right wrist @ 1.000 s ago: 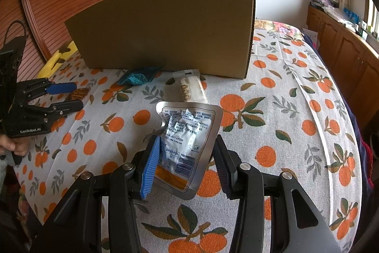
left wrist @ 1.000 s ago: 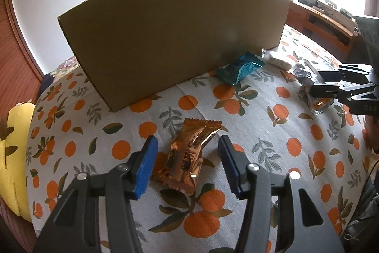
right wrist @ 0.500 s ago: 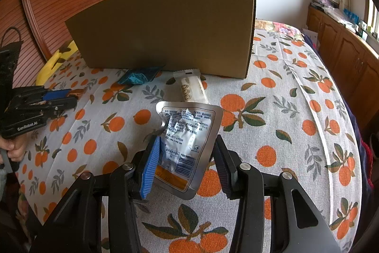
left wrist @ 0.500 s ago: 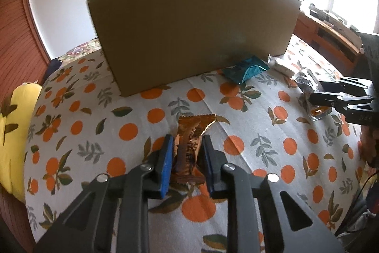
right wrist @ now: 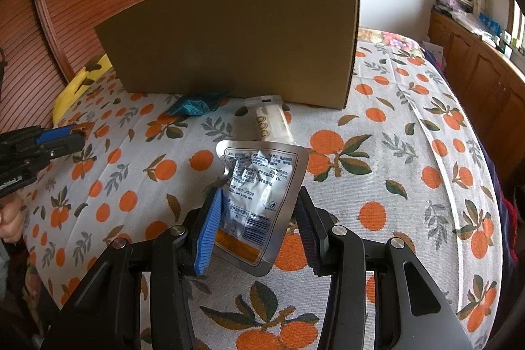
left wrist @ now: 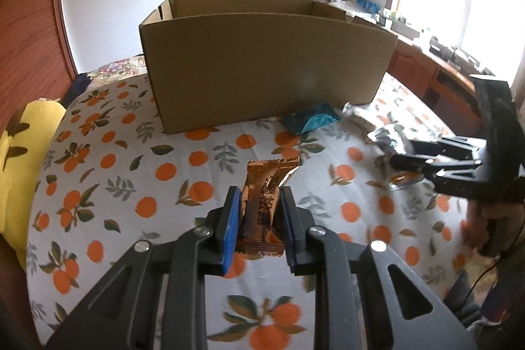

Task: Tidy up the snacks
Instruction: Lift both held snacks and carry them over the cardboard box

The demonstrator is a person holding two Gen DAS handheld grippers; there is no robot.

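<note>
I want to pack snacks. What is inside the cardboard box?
Only the inner walls near the top of the cardboard box show, bare. Its front wall hides the bottom, so any contents cannot be seen.

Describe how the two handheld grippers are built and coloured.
Both the left gripper and the right gripper have matte black plastic linkage arms with triangular cut-outs and silver pivot pins. Their flat finger pads are ribbed blue rubber. White lettering, too small to read, marks the left gripper's body in the right wrist view.
</note>
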